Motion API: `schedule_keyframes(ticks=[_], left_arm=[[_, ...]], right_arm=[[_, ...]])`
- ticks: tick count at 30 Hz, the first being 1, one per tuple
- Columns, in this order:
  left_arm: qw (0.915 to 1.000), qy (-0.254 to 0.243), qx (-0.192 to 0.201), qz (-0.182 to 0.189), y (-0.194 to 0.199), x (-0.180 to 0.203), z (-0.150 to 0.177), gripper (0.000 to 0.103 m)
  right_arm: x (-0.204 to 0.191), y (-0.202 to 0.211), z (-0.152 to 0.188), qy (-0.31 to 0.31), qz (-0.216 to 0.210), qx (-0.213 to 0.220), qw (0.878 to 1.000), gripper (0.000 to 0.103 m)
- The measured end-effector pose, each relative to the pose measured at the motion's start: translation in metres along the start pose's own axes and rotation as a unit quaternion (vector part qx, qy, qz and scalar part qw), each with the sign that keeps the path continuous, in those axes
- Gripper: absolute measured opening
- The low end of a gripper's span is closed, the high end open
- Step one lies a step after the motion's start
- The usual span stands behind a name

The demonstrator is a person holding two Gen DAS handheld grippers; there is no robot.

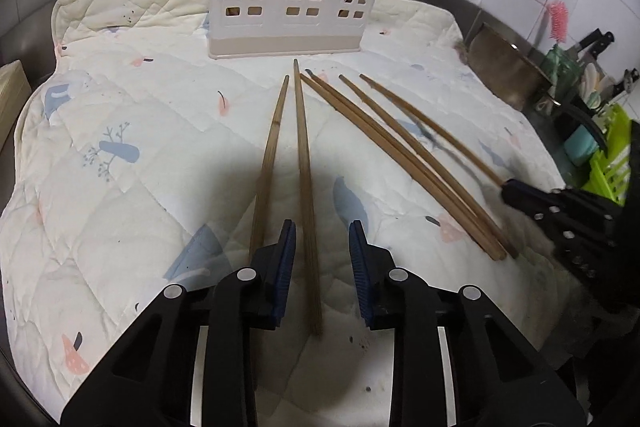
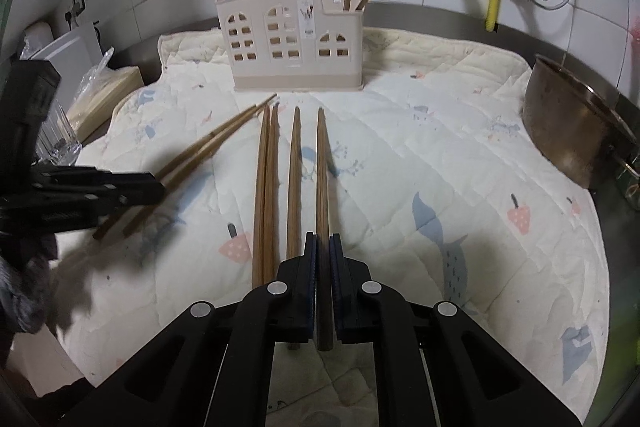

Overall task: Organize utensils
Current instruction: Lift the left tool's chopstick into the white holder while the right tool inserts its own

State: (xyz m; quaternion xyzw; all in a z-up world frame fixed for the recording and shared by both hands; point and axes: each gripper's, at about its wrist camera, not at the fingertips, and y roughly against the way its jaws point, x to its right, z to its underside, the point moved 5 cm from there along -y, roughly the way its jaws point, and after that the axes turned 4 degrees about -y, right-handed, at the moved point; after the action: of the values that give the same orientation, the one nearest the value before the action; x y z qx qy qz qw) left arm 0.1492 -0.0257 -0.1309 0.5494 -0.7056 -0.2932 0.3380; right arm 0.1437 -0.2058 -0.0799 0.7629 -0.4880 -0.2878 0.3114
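Note:
A beige utensil holder (image 1: 292,7) (image 2: 296,43) with window cut-outs stands at the far side of the quilted cloth (image 1: 120,131), with a few wooden chopsticks upright in it. Several more chopsticks lie flat on the cloth. My left gripper (image 1: 323,259) is open. One chopstick (image 1: 304,163) runs between its pads, close to the left pad and apart from the right one. Another chopstick (image 1: 272,155) lies just outside its left finger. My right gripper (image 2: 323,251) is shut on the rightmost chopstick (image 2: 322,171). In the left wrist view the right gripper (image 1: 510,187) holds that stick's end.
A metal pot (image 1: 504,67) (image 2: 568,131) sits at the cloth's right edge. Behind it are a green rack (image 1: 608,155) and knives. On the left stand a glass (image 2: 56,139) and a pale box (image 2: 104,95). Tiled wall, taps and hoses run behind the holder.

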Motion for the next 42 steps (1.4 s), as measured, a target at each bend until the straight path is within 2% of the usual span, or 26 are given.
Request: schedule_keyframes(ticks=[11,18,27,38,42], left_arm=[[0.9991,-0.008,-0.014,-0.039,-0.013,-0.001,-0.002,0.006],[0.9998,0.0,0.01,-0.019,0.01,-0.002,-0.014,0.005],[0.9955,-0.027,0.087,-0.027,0.069,-0.003,-0.069,0.005],[0.9894,-0.05,0.135,-0.015,0.115,-0.003,-0.138,0.005],[0.9835,-0.066,0.167,-0.022,0.141,0.001,-0.163,0.005]], right_arm=[[-0.006,0.022,-0.022,0.0,0.0,0.038,0.999,0.007],[-0.01,0.041,-0.047,0.007,0.004,0.069,0.998,0.007],[-0.017,0.056,-0.108,0.033,0.006,0.103,0.994,0.007],[-0.029,0.072,-0.19,0.071,-0.012,0.114,0.991,0.007],[-0.033,0.081,-0.217,0.08,-0.023,0.114,0.99,0.007]])
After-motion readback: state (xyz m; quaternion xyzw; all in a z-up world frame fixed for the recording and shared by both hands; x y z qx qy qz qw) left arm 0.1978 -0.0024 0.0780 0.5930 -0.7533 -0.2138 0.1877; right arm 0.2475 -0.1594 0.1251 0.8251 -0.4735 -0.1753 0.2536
